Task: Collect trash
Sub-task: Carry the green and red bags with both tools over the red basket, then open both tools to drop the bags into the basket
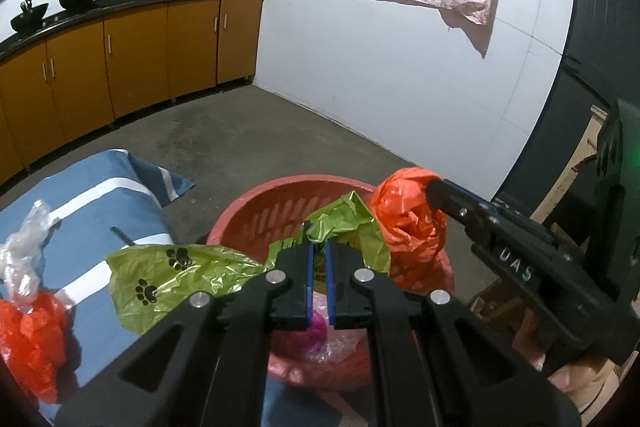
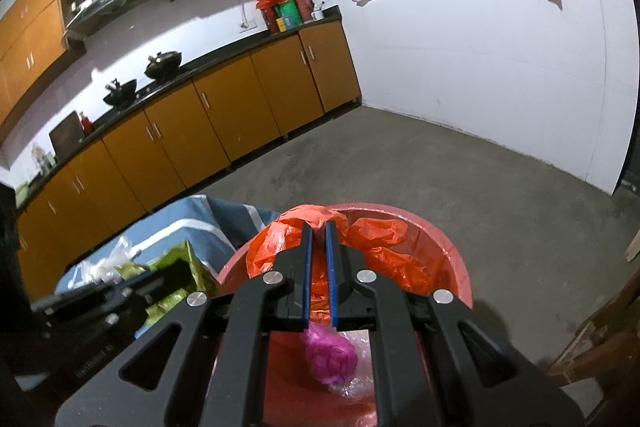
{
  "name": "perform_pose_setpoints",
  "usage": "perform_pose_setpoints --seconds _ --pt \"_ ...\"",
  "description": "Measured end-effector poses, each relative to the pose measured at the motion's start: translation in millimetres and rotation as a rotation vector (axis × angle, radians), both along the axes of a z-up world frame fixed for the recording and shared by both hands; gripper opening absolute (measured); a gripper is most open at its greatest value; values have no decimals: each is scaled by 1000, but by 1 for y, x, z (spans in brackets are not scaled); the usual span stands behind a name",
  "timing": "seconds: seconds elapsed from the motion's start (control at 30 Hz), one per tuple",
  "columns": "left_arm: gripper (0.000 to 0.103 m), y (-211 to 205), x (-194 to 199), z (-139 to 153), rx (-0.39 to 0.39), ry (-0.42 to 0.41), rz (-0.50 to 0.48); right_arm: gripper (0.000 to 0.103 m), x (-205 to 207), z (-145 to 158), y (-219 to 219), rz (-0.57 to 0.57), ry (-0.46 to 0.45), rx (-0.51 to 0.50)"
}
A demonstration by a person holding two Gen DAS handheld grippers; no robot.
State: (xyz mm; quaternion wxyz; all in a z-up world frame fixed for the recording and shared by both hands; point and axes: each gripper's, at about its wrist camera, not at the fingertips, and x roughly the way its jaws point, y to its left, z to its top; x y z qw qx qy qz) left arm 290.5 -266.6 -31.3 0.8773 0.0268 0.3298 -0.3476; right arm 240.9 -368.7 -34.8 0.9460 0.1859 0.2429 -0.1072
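Observation:
My left gripper (image 1: 319,245) is shut on a crumpled green plastic bag with black paw prints (image 1: 192,267). It hangs over the near left rim of a red plastic basket (image 1: 256,203). From the right, my right gripper (image 1: 434,187) reaches over the same basket, shut on a bunched orange plastic bag (image 1: 404,215). In the right wrist view, the right gripper (image 2: 319,227) pinches that orange bag (image 2: 372,239) above the basket (image 2: 452,255). A magenta bag (image 2: 332,355) and clear plastic lie on the basket's bottom. The green bag (image 2: 180,259) shows at the left.
A table under a blue striped cloth (image 1: 100,195) stands left of the basket. It carries a clear plastic bag (image 1: 24,243) and another orange bag (image 1: 32,339). Orange kitchen cabinets (image 2: 240,115) line the far wall across a grey concrete floor (image 2: 440,179). Wooden furniture (image 2: 600,347) stands at the right.

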Motion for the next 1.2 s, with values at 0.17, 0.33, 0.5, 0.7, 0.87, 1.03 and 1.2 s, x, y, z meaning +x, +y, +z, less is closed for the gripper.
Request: perform_pose_setpoints --seconds 0.17,0.33,0.5,0.7,0.87,1.03,1.2 --pt "7 -12 9 -4 -7 10 -12 7 7 -2 -8 9 -6 29" --pt "31 -12 14 -9 -24 32 9 9 6 -11 -16 10 9 57" --pt "41 -8 17 -12 -18 46 30 22 1 -14 -22 -5 26 58" --pt "51 6 15 -11 -1 34 75 36 -7 -10 -14 -19 30 2" --pt "56 24 12 -3 4 12 118 36 -14 -5 -10 -30 32 -15" --pt "57 46 5 6 14 -1 163 36 -17 4 1 -29 25 -21" --pt "58 73 -5 12 26 -12 217 36 -24 14 21 2 11 -36"
